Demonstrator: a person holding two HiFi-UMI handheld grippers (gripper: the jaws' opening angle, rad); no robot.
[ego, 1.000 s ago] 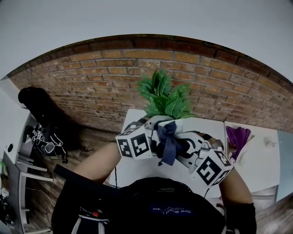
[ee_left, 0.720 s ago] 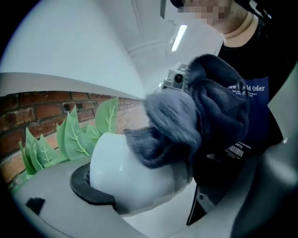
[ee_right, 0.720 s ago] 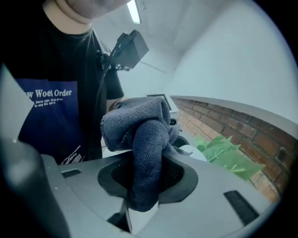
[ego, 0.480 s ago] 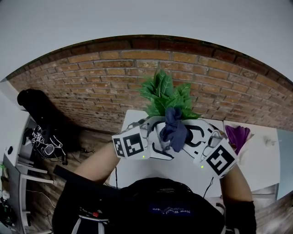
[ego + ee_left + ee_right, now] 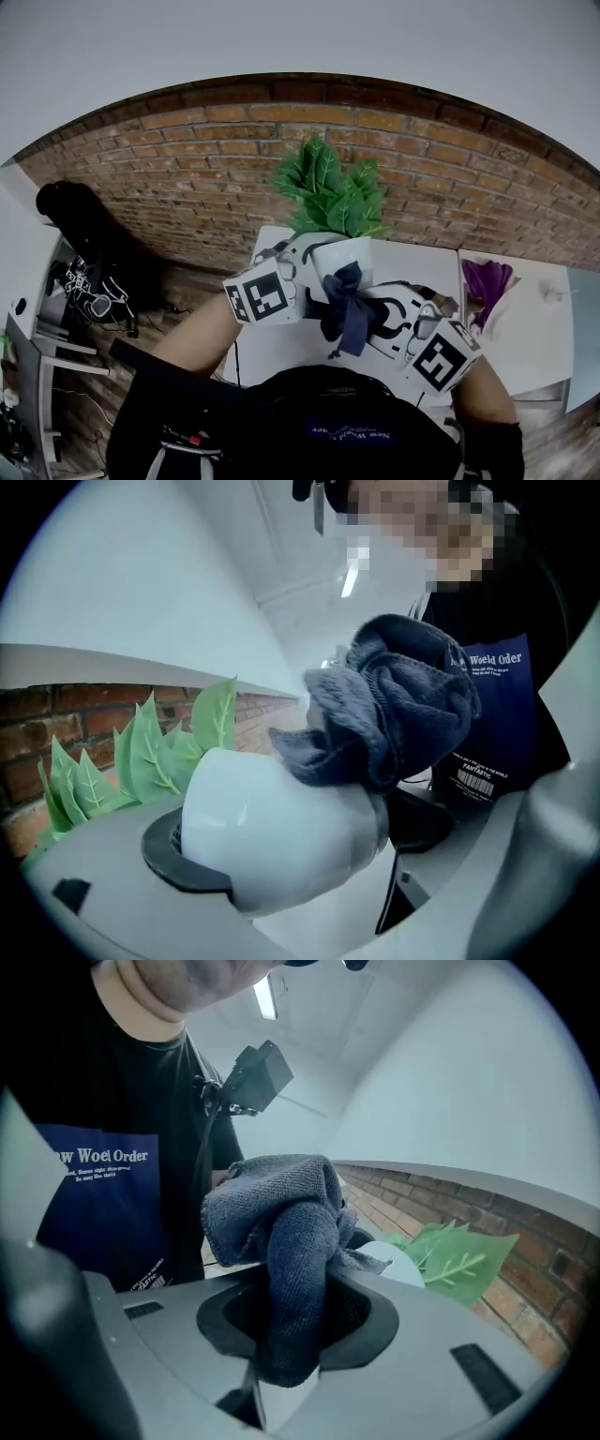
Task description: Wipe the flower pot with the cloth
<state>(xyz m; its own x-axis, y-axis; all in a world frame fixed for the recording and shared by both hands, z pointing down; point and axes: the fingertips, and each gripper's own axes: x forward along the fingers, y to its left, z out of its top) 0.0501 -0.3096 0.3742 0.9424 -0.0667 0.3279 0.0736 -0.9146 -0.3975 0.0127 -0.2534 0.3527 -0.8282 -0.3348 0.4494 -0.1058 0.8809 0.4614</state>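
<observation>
A brick wall (image 5: 178,169) runs behind a white table (image 5: 420,259). On the left, the left gripper (image 5: 300,844) has its jaws closed on a white flower pot (image 5: 343,259), whose rounded body is seated in the dark pads on either side. The pot is lifted clear of the table and tipped over, so that its green leaves (image 5: 328,192) fan out towards the wall while its base end points back towards the person. Against that base end lies a dark blue cloth (image 5: 345,314), bunched and folded, touching the pot's white side just below the rim of the base. To the right, the right gripper (image 5: 291,1340) has its jaws drawn nearly together and pinches a thick fold of the cloth between them, with the rest of the cloth bulging out beyond the jaw tips onto the pot. The two grippers meet close in front of the person's chest. Further right on the table lies a purple thing (image 5: 487,279), too small to identify.
</observation>
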